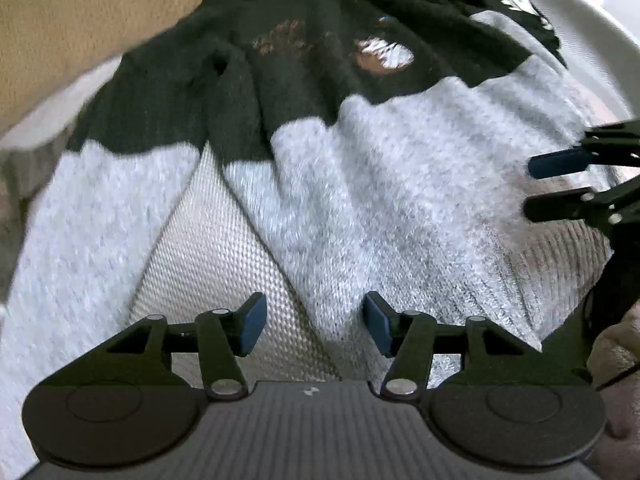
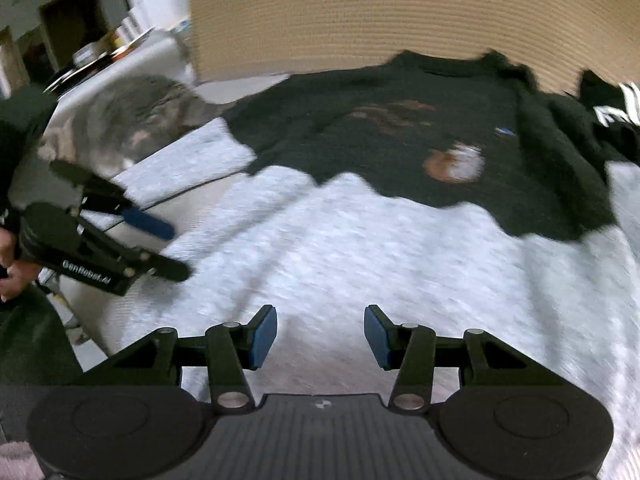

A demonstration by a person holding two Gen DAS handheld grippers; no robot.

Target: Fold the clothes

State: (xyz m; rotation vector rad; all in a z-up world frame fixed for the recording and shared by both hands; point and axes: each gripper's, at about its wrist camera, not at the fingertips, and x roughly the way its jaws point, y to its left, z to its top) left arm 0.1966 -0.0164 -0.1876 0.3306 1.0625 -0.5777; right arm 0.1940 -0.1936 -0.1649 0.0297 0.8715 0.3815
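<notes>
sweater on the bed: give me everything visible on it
The sweater is a fuzzy knit, dark green-black across the chest and upper sleeves, light grey below, with a ribbed grey hem. Small brown and white motifs sit on the dark part. It lies spread front up on a woven whitish cover, creased, one sleeve angled apart from the body. Another dark garment touches its far shoulder. The left gripper and right gripper are open, holding nothing.

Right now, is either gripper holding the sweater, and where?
Nothing is held. The left gripper and right gripper are both open above the sweater.
</notes>
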